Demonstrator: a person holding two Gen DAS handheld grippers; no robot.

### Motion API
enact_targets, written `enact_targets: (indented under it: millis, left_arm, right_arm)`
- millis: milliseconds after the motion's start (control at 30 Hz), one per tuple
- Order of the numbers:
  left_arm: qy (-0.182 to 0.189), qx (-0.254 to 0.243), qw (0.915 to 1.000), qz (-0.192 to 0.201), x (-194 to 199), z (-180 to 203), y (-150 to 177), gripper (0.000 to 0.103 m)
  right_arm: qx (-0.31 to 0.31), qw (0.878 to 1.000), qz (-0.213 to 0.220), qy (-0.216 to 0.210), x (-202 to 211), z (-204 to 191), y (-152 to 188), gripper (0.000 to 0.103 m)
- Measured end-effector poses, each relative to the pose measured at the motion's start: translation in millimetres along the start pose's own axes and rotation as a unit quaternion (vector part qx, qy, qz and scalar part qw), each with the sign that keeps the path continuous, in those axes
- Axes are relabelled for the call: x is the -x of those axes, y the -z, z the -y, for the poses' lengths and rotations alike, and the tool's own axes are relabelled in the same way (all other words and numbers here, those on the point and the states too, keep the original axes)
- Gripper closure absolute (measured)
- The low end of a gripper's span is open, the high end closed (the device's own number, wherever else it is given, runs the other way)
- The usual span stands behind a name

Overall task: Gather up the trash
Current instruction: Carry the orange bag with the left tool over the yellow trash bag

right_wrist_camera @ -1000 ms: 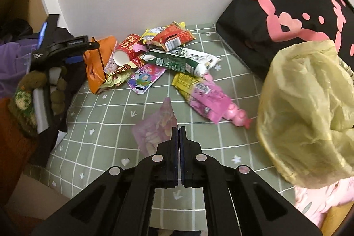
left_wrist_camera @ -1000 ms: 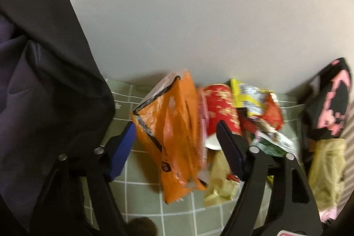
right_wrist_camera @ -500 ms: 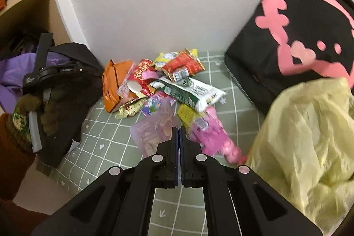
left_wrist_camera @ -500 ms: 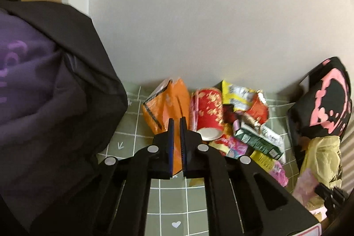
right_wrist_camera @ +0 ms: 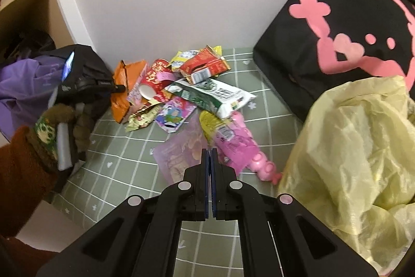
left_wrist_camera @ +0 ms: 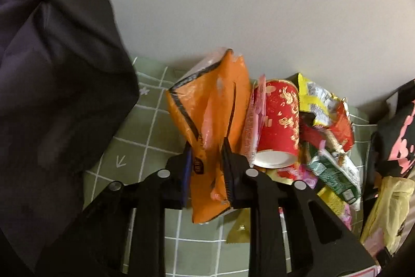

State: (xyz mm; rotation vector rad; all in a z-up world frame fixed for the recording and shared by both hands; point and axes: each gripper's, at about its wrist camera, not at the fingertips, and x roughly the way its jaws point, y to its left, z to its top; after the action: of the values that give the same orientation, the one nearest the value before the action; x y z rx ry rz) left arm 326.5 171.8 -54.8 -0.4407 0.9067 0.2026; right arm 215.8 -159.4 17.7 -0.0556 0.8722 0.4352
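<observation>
The left gripper [left_wrist_camera: 207,168] pinches an orange wrapper [left_wrist_camera: 212,121]; its jaws are easing apart a little, yet both fingers [left_wrist_camera: 228,168] press the foil. The wrapper's long axis runs from 6 toward 12 o'clock in the left wrist view, so it stands up out of the fingers, its top near the wall. At its 3 o'clock, touching it, lies a red cup [left_wrist_camera: 277,129] on its side, mouth toward the camera.

The right gripper [right_wrist_camera: 209,160] has its fingers pressed together with nothing visibly between them. The yellow bag [right_wrist_camera: 363,147] slumps at its 3 o'clock, just beside it. Judging from that, the wrapper must travel from the pile's 9 o'clock edge across to the bag.

Only the right wrist view shows the whole pile [right_wrist_camera: 192,95] on the green grid worktop [right_wrist_camera: 124,173], the bag's bulk and the gloved hand [right_wrist_camera: 59,131] holding the left tool. Only the left wrist view shows the pinch itself.
</observation>
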Motion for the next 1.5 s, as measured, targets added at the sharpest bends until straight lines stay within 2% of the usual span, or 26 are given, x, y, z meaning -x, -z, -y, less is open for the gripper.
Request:
enact_targets:
  millis: [167,267,367,467,633,800,867,1000,1133,1200,1300,1367,1500]
  left_arm:
    - [0.012,-0.047,0.9967,0.065,69.0,14.7,-16.7,0.09]
    - [0.008,-0.08,0.9901,0.115,118.3,25.2,-25.5,0.09]
    - [0.019,-0.097,0.9853,0.139,151.3,32.4,-30.9,0.09]
    - [0.033,-0.107,0.9837,0.141,169.0,34.3,-30.6,0.09]
    - [0.045,-0.126,0.9816,0.136,176.6,40.0,-20.0,0.09]
    - [0.081,-0.144,0.9784,0.125,174.9,80.2,-3.8,0.09]
    - [0.108,-0.154,0.9749,0.119,175.1,97.6,1.2,0.09]
    - [0.177,-0.188,0.9607,0.102,174.9,147.0,14.2,0.09]
    - [0.254,-0.226,0.9385,0.058,164.0,212.4,34.8,0.09]
    - [0.281,-0.244,0.9271,0.043,157.6,241.1,46.2,0.09]
    - [0.309,-0.283,0.9075,0.034,150.9,286.2,70.3,0.09]
    - [0.311,-0.314,0.8969,0.022,142.4,317.8,88.9,0.09]
    - [0.323,-0.343,0.8805,-0.051,116.8,361.5,127.5,0.09]
  right_arm:
    - [-0.018,0.999,0.028,0.008,12.1,6.8,-6.8,0.099]
    - [-0.021,0.999,0.047,0.008,19.4,3.8,-15.3,0.099]
    - [-0.01,0.998,0.064,0.009,24.3,-3.2,-26.2,0.099]
    - [-0.005,0.997,0.078,0.011,30.9,-6.3,-34.2,0.099]
    - [-0.004,0.995,0.097,0.024,46.1,-0.1,-40.8,0.099]
    - [-0.007,0.993,0.108,0.045,66.0,14.8,-35.9,0.099]
    - [-0.012,0.991,0.118,0.063,78.5,28.9,-34.1,0.099]
    - [-0.03,0.985,0.135,0.101,106.2,61.1,-29.4,0.099]
    - [-0.056,0.974,0.149,0.162,138.8,105.2,-20.6,0.099]
    - [-0.075,0.965,0.16,0.194,158.3,129.9,-12.6,0.099]
    - [-0.102,0.954,0.171,0.224,182.2,161.2,-0.1,0.099]
    - [-0.117,0.95,0.172,0.234,191.1,179.0,5.8,0.099]
    - [-0.129,0.947,0.17,0.242,200.2,201.6,15.2,0.099]
